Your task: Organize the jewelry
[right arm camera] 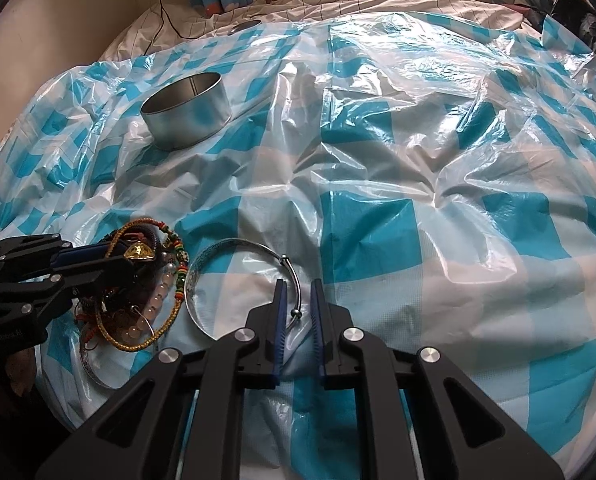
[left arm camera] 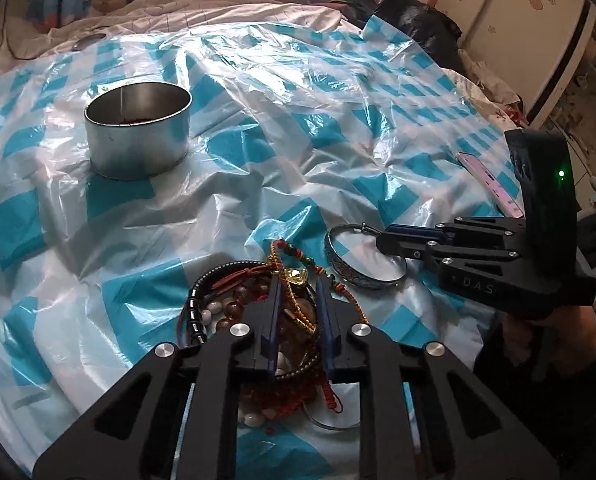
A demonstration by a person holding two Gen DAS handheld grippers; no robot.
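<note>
Left wrist: left tool [left arm camera: 298,280] amid tangled bracelets [left arm camera: 253,300]

You're getting soft, fairly dim daylight in both views, with white glare streaking the crinkled plastic sheet [left arm camera: 298,92], strongest toward the far side. The metal tin [left arm camera: 137,130] picks up a dull sheen. Fisheye bends everything near the edges, corners go black, and the background furniture looks soft and slightly washed out.
</note>
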